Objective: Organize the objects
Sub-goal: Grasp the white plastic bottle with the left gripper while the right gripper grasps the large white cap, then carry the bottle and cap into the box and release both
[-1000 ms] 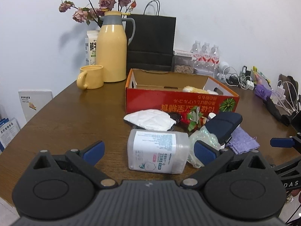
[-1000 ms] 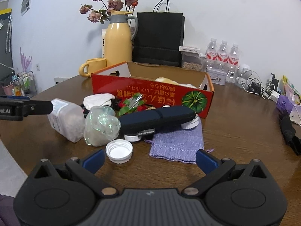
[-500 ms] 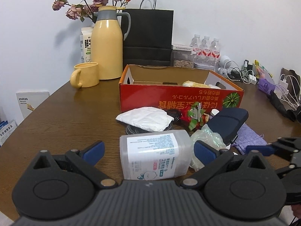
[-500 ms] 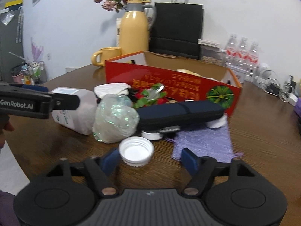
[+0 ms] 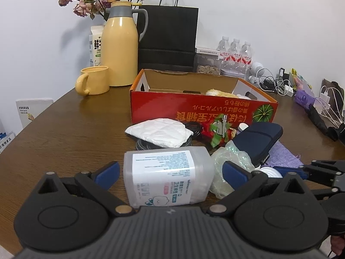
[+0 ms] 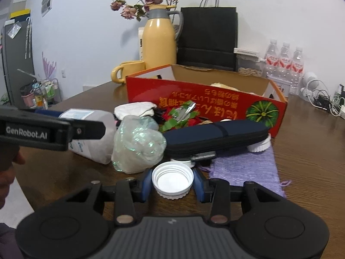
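Note:
A translucent jar (image 5: 168, 177) with a white label lies on its side on the brown table. My left gripper (image 5: 170, 170) stands open around it, and neither blue pad touches it. A white screw cap (image 6: 172, 181) rests open side up. My right gripper (image 6: 172, 182) is closing on the cap, its blue pads against the cap's sides. Just beyond are a crumpled clear bag (image 6: 138, 146), a navy zip case (image 6: 215, 136) and a purple cloth (image 6: 245, 168). The red cardboard box (image 6: 215, 105) stands open behind them.
A white folded pack (image 5: 159, 131) and a red-green ornament (image 5: 220, 129) lie before the box. At the back stand a yellow thermos (image 5: 119, 47), a mug (image 5: 94, 83), a black paper bag (image 5: 168, 38) and water bottles (image 5: 235, 51). Cables (image 5: 271, 82) crowd the right.
My right gripper moved up to the white cap and its jaws narrowed from wide open onto it. The left gripper advanced, so the jar now lies between its fingers.

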The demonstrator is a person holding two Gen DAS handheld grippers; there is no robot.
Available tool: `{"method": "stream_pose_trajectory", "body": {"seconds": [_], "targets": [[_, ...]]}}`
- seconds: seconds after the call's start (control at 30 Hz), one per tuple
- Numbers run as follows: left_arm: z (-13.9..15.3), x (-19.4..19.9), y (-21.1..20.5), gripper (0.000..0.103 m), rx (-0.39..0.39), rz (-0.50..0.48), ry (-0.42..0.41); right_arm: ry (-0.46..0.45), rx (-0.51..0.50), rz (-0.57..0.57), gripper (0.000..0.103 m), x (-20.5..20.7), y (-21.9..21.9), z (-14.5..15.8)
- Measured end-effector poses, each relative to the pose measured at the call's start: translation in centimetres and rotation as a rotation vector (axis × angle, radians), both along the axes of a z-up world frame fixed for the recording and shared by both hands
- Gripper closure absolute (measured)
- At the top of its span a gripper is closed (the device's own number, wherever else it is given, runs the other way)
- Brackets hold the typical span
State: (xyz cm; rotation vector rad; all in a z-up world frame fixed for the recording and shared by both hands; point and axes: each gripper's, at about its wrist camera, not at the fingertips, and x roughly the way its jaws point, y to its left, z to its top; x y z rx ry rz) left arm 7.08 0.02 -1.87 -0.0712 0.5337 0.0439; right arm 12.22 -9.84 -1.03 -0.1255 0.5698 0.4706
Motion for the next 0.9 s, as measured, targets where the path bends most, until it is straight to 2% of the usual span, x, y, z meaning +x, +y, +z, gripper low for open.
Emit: {"method": "stream_pose_trajectory", "body": {"seconds": [0.13,0.27,0.3,0.33,0.37,0.67,0.9], "targets": [[-0.8,0.7,0.0,0.000,0.003,0.041,0.019,-0.002,0.007,-0.019,0.064,-0.1,-0.7,0.1],[-1.6,1.0,0.8,0.000,-0.035,0.065,0.011,-0.009,0.009,-0.029,0.064,-0.2,-1.1,0.2],[-1.7,1.0,0.9,0.004,-0.043,0.061,0.004,-0.011,0.008,-0.029,0.064,-0.2,-1.1,0.2],[-1.8,1.0,1.0,0.014,-0.050,0.053,0.001,-0.011,0.008,-0.030,0.064,-0.2,-1.2,0.2],[-1.9,1.0,1.1,0.019,-0.056,0.047,-0.002,-0.012,0.008,-0.032,0.064,-0.2,-1.2,0.2],[-1.8,0.2,1.4,0.020,-0.048,0.047,-0.029,-0.022,0.012,-0.040,0.064,-0.3,-1.5,0.3],[0.5,-0.7,1.4,0.020,-0.051,0.026,-0.107,-0.063,0.022,-0.048,0.064,-0.3,-1.9,1.2]]}}
